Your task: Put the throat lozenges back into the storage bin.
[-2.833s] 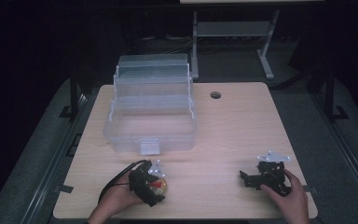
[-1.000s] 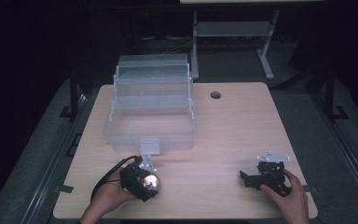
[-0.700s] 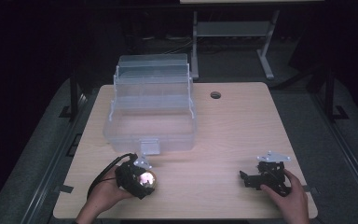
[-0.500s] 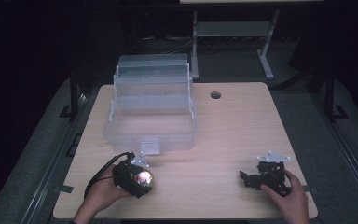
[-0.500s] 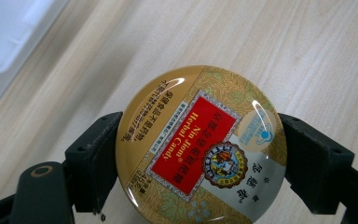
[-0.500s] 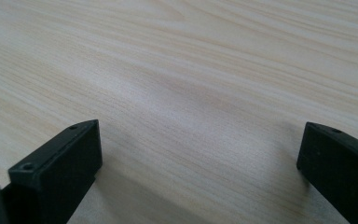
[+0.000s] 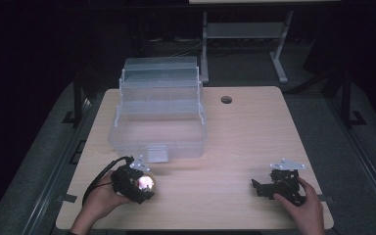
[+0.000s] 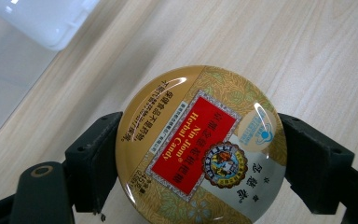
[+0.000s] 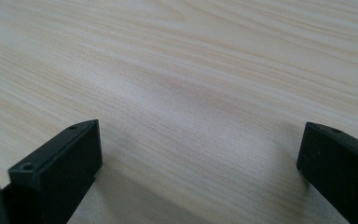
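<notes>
Your left gripper (image 8: 200, 154) is clamped on a round candy tin (image 8: 200, 147), one black jaw pressed to each side of its rim. The lid is gold with a red label panel and a silver section, and it faces the gripper's camera. In the high view that gripper (image 7: 136, 183) sits at the near left of the desk (image 7: 254, 132), your left hand (image 7: 100, 200) wrapped around it, with the tin (image 7: 144, 183) glinting at its front.

Just beyond it stands a clear plastic box (image 7: 159, 115) with its tiered trays raised toward the far side; its front latch (image 7: 157, 154) is close to the gripper.

Your right gripper (image 9: 200, 158) is spread wide over bare wood, nothing between its jaws. In the high view it (image 7: 279, 182) rests at the near right, your right hand (image 7: 303, 208) on it.

A small round hole (image 7: 226, 100) marks the far part of the desk.
</notes>
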Action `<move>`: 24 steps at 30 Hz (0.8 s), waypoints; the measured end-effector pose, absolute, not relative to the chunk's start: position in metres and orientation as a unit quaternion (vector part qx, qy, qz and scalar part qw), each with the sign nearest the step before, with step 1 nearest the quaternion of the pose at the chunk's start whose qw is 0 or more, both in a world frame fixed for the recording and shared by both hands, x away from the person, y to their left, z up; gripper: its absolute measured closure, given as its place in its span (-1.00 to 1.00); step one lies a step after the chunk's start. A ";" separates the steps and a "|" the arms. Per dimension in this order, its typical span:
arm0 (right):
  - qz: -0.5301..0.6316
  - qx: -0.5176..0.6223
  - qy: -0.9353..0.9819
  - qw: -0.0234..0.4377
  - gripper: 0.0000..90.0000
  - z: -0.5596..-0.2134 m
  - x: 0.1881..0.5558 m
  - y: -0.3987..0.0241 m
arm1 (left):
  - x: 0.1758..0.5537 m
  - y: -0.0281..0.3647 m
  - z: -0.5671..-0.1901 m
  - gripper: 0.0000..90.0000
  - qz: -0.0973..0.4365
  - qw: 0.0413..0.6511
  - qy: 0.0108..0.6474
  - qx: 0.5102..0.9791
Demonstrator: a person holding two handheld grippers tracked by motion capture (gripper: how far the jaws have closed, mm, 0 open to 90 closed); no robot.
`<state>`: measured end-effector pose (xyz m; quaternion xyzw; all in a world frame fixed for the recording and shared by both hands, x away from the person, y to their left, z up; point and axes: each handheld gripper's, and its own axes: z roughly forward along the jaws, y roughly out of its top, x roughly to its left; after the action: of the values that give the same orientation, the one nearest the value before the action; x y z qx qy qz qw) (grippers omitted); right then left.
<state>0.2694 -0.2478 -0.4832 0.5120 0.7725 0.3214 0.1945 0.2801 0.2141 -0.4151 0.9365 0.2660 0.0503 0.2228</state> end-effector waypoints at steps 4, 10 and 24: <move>0.321 0.512 0.773 0.195 -1.00 -0.483 0.269 -0.248 | 0.281 0.218 -0.413 -0.57 0.052 0.223 0.271 0.935; 0.321 0.512 0.772 0.195 -1.00 -0.483 0.269 -0.248 | 0.283 0.225 -0.408 -0.57 0.061 0.222 0.279 0.932; 0.321 0.512 0.772 0.195 -1.00 -0.483 0.269 -0.248 | 0.287 0.236 -0.399 -0.57 0.068 0.221 0.291 0.928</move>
<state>0.2694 -0.2478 -0.4833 0.5120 0.7724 0.3214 0.1945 0.2874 0.2362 -0.3992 0.9282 0.2914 0.0685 0.2212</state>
